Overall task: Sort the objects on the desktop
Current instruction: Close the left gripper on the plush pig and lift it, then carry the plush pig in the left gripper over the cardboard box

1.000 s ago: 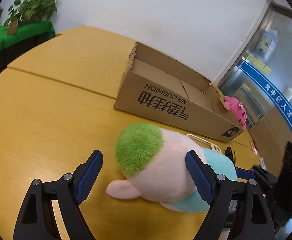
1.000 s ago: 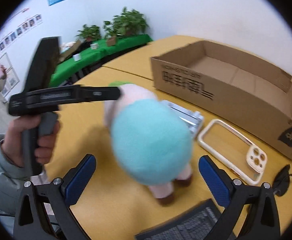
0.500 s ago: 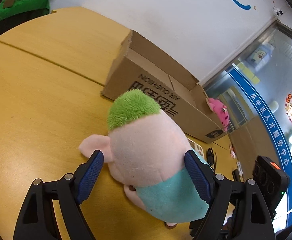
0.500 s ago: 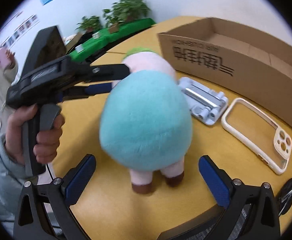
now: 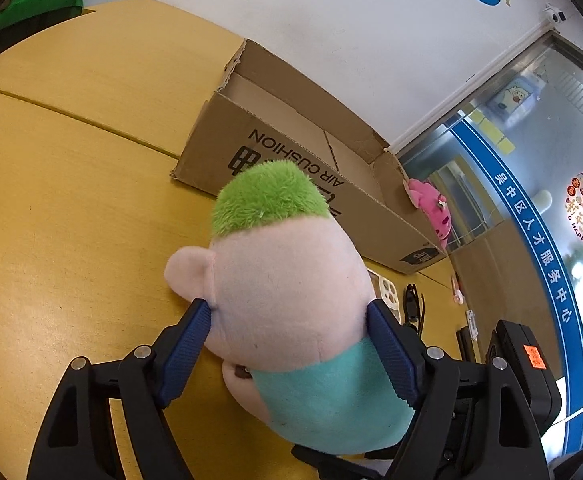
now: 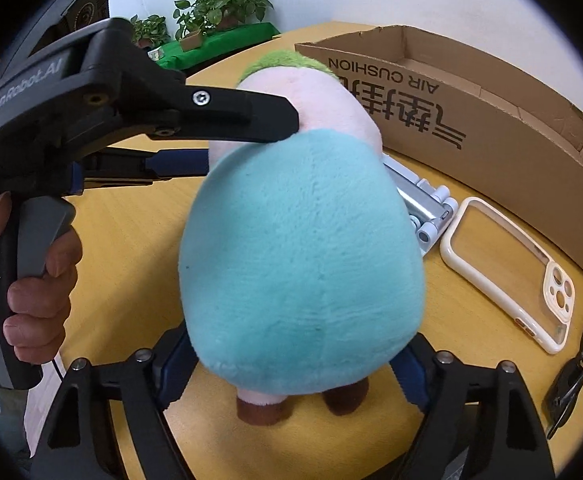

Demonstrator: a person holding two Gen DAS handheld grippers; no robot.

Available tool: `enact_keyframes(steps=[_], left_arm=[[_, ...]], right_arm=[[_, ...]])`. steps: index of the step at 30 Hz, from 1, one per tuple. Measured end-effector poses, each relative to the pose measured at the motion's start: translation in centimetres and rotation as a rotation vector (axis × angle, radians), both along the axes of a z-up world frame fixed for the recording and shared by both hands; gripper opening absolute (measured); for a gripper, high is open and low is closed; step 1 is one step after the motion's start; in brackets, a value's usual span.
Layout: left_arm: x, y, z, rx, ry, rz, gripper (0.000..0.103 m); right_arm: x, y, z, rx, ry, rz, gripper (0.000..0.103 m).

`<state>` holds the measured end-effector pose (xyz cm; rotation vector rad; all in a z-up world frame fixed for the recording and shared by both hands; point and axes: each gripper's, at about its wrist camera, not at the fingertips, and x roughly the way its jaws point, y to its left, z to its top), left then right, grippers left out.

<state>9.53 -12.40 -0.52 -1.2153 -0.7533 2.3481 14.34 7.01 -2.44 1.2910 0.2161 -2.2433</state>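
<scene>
Plush toy [image 5: 291, 300] was stood on the tabletop [image 5: 71, 220], pinched at the head by the left gripper [image 5: 291, 344]; the right gripper [image 6: 291, 364] jaws were closing around its body. At twelve o'clock, the cardboard box [image 6: 471, 92] was seen empty; sorting was judged barely begun.

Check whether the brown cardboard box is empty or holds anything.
Appears empty: the brown cardboard box shows bare floor where visible; the near wall hides part.

Behind the bench [image 5: 71, 208] I see potted plants [image 6: 219, 0] on a green-draped shelf [image 6: 219, 42], a white wall [image 5: 331, 20], and a glass door with a blue banner [image 5: 531, 232].
</scene>
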Motion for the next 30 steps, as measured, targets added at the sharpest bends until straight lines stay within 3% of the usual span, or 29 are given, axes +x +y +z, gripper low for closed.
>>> enact_keyframes(steps=[5, 8, 11, 13, 15, 18, 22, 30], left_arm=[[-0.5, -0.2, 0.7, -0.033, 0.009, 0.016, 0.082], [-0.5, 0.6, 0.4, -0.071, 0.001, 0.003, 0.082], [-0.3, -0.4, 0.2, -0.054, -0.024, 0.022, 0.082], [-0.5, -0.8, 0.1, -0.039, -0.038, 0.028, 0.082], [-0.6, -0.6, -0.1, -0.030, -0.049, 0.010, 0.082], [-0.7, 0.4, -0.4, -0.036, -0.050, -0.020, 0.082], [-0.7, 0.3, -0.7, -0.023, -0.058, -0.036, 0.074], [0.8, 1.1, 1.1, -0.011, -0.017, -0.046, 0.064]], right_arm=[[2.1, -1.4, 0.5, -0.023, -0.014, 0.084, 0.067], [2.3, -1.7, 0.2, -0.031, -0.039, 0.095, 0.067], [1.3, -0.2, -0.2, -0.112, -0.122, 0.059, 0.067], [0.7, 0.9, 0.0, -0.184, -0.166, 0.045, 0.069], [0.3, 1.1, 0.2, -0.221, -0.180, 0.047, 0.078], [-0.8, 0.3, -0.2, -0.222, -0.213, 0.051, 0.084], [-1.9, 0.0, -1.5, -0.225, -0.238, 0.039, 0.088], [-0.2, -0.4, 0.0, -0.190, -0.123, 0.070, 0.079]])
